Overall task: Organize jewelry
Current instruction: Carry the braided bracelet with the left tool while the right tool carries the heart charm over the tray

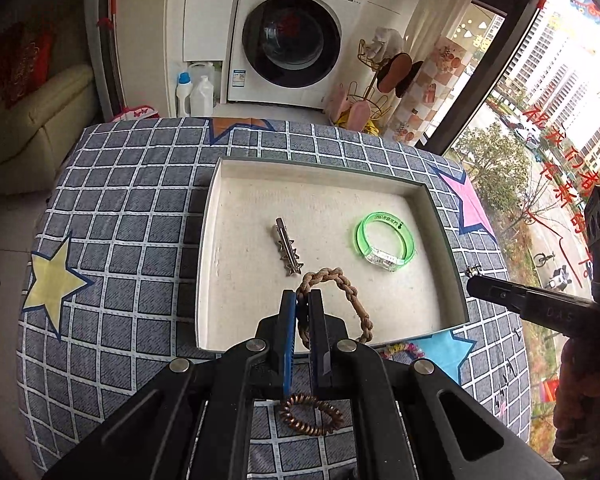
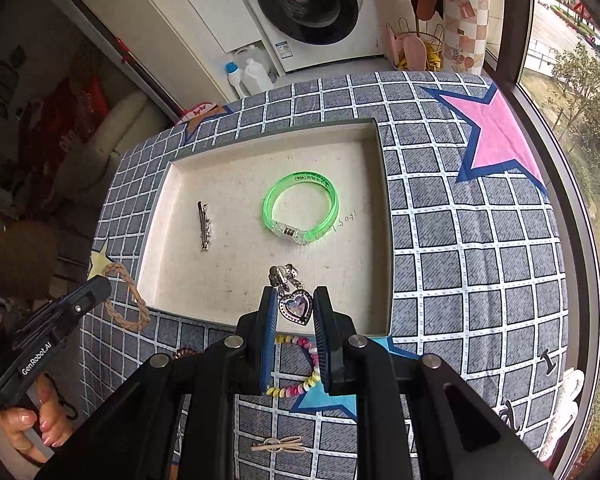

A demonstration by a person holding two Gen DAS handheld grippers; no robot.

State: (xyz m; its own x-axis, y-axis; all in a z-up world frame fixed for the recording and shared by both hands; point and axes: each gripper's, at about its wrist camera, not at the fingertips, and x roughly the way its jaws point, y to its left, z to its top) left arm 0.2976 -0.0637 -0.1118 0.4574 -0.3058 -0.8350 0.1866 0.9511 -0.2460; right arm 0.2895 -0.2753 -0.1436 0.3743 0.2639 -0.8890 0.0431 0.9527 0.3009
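A shallow white box (image 1: 210, 240) (image 2: 384, 216) lies on the checked cloth. In it lie a silver star hair clip (image 1: 288, 252) (image 2: 204, 226) and a green bangle (image 1: 384, 242) (image 2: 302, 210). My left gripper (image 1: 303, 300) is shut on a tan braided bracelet (image 1: 352, 292), held over the box's near edge; it shows at the left of the right wrist view (image 2: 126, 300). My right gripper (image 2: 296, 300) is shut on a heart pendant clip (image 2: 296, 304), held over the box's near edge; its tip shows in the left wrist view (image 1: 474, 276).
A copper spiral hair tie (image 1: 312, 414), a pastel bead bracelet (image 2: 300, 368) and a tan bow hairpin (image 2: 278, 445) lie on the cloth in front of the box. A washing machine (image 1: 296, 36) and bottles stand beyond the table. A window is at the right.
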